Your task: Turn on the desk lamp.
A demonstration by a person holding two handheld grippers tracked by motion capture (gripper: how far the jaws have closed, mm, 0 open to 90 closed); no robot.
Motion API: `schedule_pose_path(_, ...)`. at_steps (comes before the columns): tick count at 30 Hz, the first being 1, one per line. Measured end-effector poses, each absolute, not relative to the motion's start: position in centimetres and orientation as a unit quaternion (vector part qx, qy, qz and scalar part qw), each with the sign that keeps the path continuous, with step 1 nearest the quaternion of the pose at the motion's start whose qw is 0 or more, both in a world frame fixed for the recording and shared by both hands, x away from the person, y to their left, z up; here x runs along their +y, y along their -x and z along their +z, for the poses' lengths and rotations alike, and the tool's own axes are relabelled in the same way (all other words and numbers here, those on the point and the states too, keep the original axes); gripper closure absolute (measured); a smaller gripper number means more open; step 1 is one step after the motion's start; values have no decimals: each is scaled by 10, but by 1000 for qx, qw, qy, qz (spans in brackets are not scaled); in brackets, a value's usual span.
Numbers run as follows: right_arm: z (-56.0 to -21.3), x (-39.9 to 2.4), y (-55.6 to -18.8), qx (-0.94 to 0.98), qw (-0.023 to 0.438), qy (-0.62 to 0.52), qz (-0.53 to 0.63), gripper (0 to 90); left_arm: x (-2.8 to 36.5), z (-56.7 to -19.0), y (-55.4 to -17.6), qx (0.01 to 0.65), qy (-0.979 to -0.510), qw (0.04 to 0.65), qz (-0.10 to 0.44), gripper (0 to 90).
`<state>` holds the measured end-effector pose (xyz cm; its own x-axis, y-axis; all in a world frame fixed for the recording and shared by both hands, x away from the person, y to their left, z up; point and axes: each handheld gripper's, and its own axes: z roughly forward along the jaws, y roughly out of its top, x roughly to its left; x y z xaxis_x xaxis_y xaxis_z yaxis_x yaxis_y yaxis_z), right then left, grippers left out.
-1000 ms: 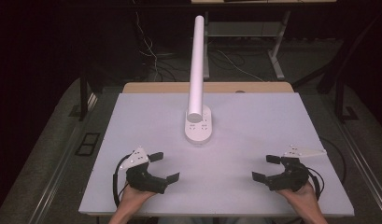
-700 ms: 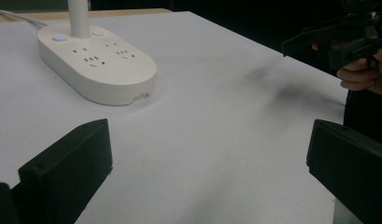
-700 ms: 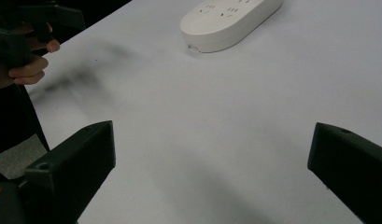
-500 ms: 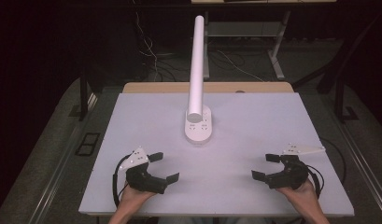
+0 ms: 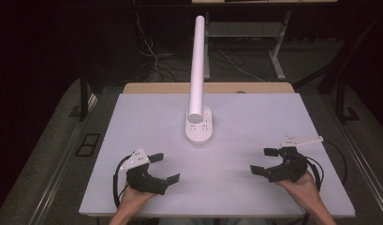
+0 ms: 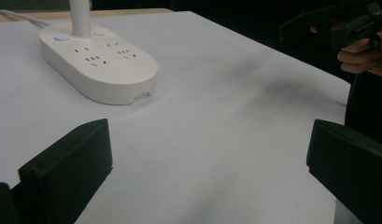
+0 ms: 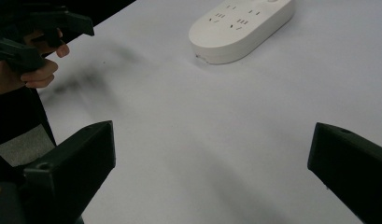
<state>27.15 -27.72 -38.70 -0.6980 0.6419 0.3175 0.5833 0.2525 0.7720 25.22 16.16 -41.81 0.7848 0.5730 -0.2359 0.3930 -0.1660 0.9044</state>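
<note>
A white oval power strip lies in the middle of the white table, with a tall white tube rising from its far end. In the left gripper view the strip is ahead to the left, in the right gripper view it is ahead at the top. My left gripper stands open near the front left of the table, held by a hand. My right gripper stands open near the front right. Nothing is between the jaws of either one.
A wooden strip runs along the table's far edge. Cables and metal desk legs stand on the dark floor beyond. A dark frame post is at the left of the table.
Both grippers have shifted slightly, staying open near the front edge. The power strip has not moved.
</note>
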Motion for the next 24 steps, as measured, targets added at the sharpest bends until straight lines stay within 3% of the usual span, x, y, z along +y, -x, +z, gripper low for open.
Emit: schedule_pose_path(24,-361,-254,-309,812,35,-362,457,7,161,-418,-252,318,-759,562,80,0)
